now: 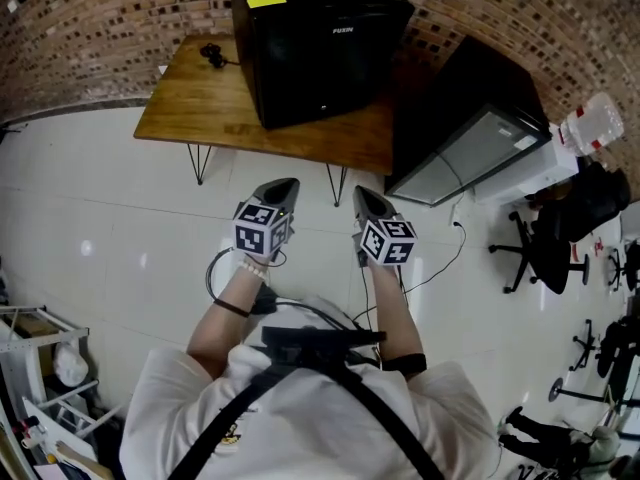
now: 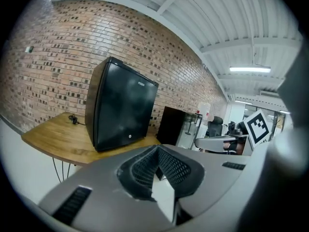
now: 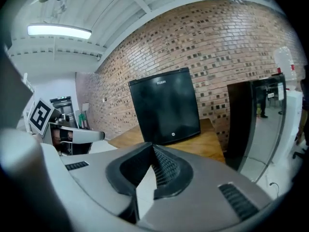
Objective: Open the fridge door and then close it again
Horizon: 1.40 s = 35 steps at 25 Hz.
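Brick wall [image 1: 90,28]: backs the scene from edge to edge, behind the table.

Floor [image 1: 120,228]: white, glossy, runs under the table and the person.

Table [image 1: 200,108]: wood top on thin metal hairpin legs, set against the wall.

Fridge [image 1: 320,38]: black and compact, upright on the table toward its right end. Door shut, front turned toward both grippers. Carries a yellow label [image 1: 266,1] on its top.

Cabinet [image 1: 470,128]: dark with a glossy front, on the floor just right of the table.

Chair [image 1: 555,233]: black office type at far right, well apart from the table.

Left gripper [image 1: 285,184]: held out over the floor, short of the table edge and well apart from the fridge. Clenched, jaws together, nothing between them.

Right gripper [image 1: 362,194]: just beside the left one, also short of the table and aimed at the fridge front. Clenched tight, empty.

Cord [image 1: 212,54]: small, black, on the table left of the fridge, not touching it.
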Motion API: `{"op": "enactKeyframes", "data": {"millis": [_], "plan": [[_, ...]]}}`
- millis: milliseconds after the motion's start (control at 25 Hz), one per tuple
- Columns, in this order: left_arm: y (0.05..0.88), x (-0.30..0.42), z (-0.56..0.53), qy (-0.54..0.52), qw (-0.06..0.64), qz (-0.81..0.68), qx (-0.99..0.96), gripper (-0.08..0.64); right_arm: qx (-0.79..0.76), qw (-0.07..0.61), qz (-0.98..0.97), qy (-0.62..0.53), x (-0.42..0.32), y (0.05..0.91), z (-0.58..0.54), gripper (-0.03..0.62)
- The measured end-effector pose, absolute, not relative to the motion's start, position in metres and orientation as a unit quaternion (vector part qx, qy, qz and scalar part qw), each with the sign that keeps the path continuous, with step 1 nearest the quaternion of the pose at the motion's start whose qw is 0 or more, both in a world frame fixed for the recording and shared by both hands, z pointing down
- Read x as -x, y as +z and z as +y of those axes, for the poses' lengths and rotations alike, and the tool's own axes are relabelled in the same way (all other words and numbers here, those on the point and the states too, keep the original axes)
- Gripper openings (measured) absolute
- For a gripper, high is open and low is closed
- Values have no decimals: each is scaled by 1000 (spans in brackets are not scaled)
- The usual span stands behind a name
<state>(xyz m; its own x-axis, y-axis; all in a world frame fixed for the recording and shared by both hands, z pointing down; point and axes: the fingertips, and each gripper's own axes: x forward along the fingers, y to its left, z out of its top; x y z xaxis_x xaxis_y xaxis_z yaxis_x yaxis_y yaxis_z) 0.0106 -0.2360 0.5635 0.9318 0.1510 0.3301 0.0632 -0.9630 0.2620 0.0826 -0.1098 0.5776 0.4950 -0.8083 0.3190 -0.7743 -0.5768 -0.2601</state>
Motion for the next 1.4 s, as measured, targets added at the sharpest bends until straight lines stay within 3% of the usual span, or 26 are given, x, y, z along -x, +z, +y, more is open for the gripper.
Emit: {"op": "enactKeyframes", "data": {"millis": [1400], "plan": [[562,-8,-214,174,130,71,-973,0,894,21,398,-204,-66,581,-65,9]]}}
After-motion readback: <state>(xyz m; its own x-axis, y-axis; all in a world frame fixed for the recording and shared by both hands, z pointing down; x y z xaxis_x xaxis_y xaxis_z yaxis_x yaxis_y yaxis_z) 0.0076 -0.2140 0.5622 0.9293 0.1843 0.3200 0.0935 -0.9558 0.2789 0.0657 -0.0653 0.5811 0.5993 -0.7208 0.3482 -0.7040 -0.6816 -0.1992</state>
